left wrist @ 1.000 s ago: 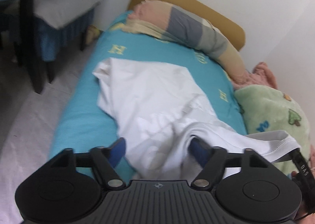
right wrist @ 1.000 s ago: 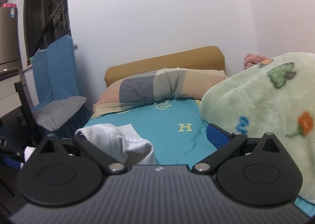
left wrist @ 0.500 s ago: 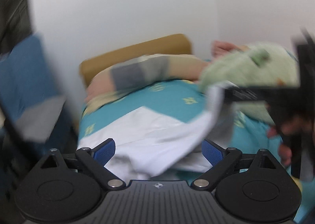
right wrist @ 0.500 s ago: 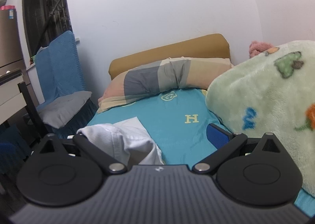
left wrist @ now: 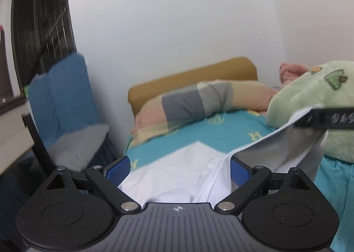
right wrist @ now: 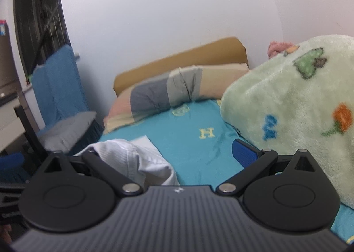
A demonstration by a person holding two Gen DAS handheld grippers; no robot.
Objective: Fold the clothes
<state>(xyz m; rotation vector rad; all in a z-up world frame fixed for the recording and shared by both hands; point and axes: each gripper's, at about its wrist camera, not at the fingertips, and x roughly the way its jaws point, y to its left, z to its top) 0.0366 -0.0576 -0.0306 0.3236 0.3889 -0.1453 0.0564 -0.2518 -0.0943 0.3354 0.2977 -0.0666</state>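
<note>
- Low centre of the left wrist view: white shirt (left wrist: 177,176) sags on the bed (left wrist: 221,136), limp and light; we'd pinch its hem.
- Left gripper (left wrist: 179,169) gapes, jaws just opening, cloth between unpinched.
- Right gripper (right wrist: 188,159): we can't tell; shirt drapes one finger.

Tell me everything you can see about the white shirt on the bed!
The white shirt is soft, thin cloth, crumpled and only partly flat on the turquoise bed sheet. One stitched edge is lifted up toward the right, where the right claw seems to hold it beside the green blanket. The left claw is open around the shirt. From the right claw's camera, a bunched ribbed part sits by its left finger.
</note>
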